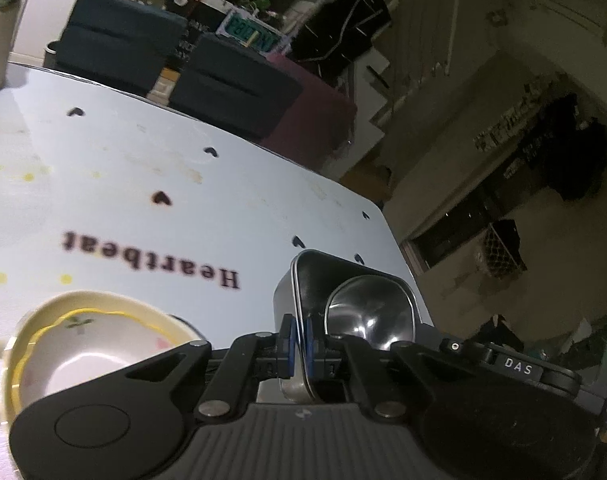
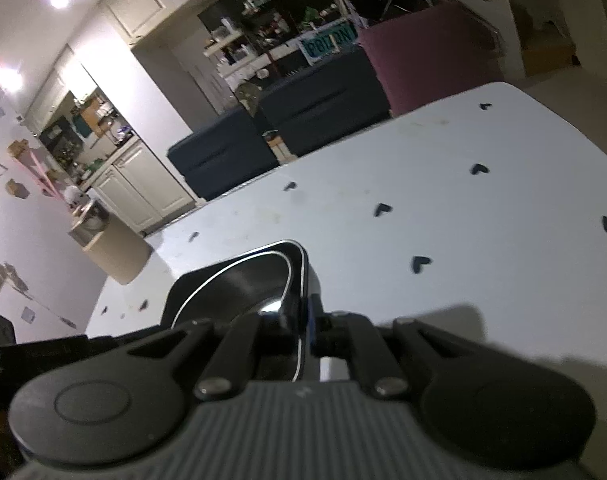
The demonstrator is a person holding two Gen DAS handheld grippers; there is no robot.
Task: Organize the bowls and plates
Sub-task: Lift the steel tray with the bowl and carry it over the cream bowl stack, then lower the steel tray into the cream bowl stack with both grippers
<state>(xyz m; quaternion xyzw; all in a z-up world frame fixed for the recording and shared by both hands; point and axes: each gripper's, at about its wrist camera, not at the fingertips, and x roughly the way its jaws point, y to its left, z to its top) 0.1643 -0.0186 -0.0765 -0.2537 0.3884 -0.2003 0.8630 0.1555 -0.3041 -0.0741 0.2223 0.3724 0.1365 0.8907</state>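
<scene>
A square steel bowl hangs just above the white table, and both grippers hold it. In the left wrist view my left gripper is shut on the bowl's left wall, blue pads on either side of the rim. My right gripper is shut on the opposite wall of the same steel bowl, whose inside looks dark. A cream cup with a yellow-rimmed floral dish inside it stands on the table, left of the left gripper.
The tablecloth has small black hearts and the word "Heartbeat". Dark blue seats and a maroon block stand beyond the far edge. The table's corner drops to the floor on the right. A beige bin stands beside the table.
</scene>
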